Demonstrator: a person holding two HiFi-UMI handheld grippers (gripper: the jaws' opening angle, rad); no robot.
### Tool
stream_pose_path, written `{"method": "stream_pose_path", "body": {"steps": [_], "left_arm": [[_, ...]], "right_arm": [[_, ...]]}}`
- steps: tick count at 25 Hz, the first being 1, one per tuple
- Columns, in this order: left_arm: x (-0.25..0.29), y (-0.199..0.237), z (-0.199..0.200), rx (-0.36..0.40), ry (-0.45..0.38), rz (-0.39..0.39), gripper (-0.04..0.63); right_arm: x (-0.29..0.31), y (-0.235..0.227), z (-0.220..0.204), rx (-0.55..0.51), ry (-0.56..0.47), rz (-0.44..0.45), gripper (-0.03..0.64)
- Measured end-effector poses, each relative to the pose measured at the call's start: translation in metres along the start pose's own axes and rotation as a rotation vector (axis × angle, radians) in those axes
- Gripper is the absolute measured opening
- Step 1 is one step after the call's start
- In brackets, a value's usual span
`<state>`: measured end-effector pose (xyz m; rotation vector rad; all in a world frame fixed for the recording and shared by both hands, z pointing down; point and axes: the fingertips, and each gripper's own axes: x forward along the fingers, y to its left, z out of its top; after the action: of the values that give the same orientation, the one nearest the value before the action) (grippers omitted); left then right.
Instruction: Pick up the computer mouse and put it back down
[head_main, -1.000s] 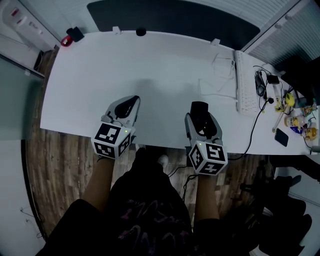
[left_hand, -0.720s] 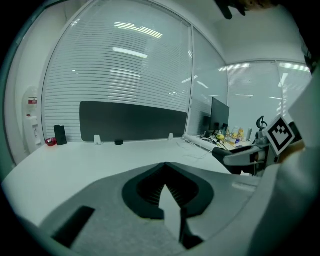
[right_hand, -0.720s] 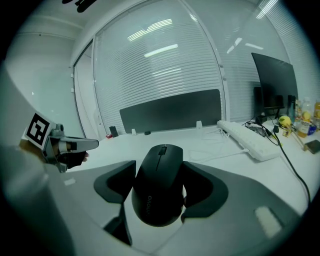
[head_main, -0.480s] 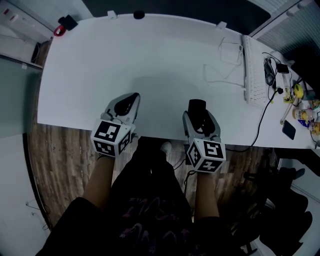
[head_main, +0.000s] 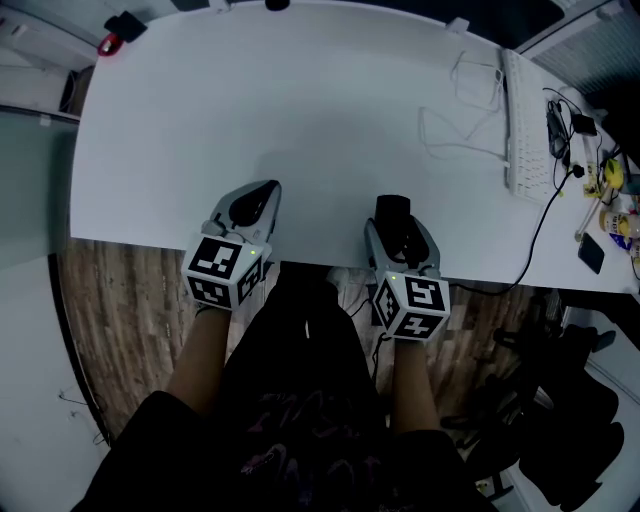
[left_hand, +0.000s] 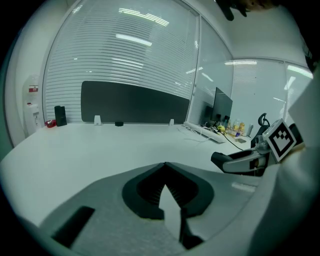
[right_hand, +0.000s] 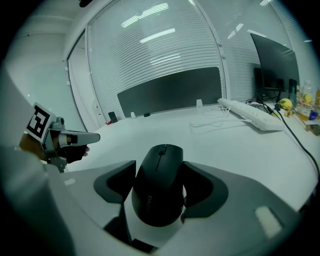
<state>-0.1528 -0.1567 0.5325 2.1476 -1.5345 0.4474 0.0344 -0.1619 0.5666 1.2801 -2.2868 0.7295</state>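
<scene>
The right hand-held gripper (head_main: 403, 238), in the head view, is clamped on the black computer mouse (head_main: 392, 208) over the near edge of the white tabletop (head_main: 250, 100); whether the mouse rests there or hangs just clear I cannot tell, and the keyboard (head_main: 522, 125) and white cable (head_main: 455, 110) lie well apart at the right, out of the way. In the left gripper view, the left hand-held gripper (left_hand: 165, 165) has its jaws together and empty over bare tabletop. The right gripper view shows the pads (right_hand: 116, 181) pressing the mouse's long sides: it looks light, rigid and smooth-shelled, so probably slippery and best held low on those flanks.
</scene>
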Motion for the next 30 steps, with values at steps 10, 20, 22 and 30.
{"method": "stream_pose_path", "body": {"steps": [10, 20, 22, 30], "left_arm": [[0.01, 0.0, -0.022, -0.016, 0.039, -0.014, 0.002], [0.015, 0.002, -0.028, -0.022, 0.048, -0.02, 0.002], [0.014, 0.002, -0.027, -0.022, 0.047, -0.021, 0.002], [0.01, 0.007, -0.025, -0.027, 0.04, -0.013, 0.002]], "right_arm": [[0.009, -0.003, -0.026, 0.009, 0.057, -0.007, 0.305], [0.014, -0.002, -0.033, -0.032, 0.094, -0.026, 0.305], [0.014, -0.002, -0.034, -0.033, 0.101, -0.028, 0.305], [0.016, -0.003, -0.035, -0.041, 0.12, -0.043, 0.305]]}}
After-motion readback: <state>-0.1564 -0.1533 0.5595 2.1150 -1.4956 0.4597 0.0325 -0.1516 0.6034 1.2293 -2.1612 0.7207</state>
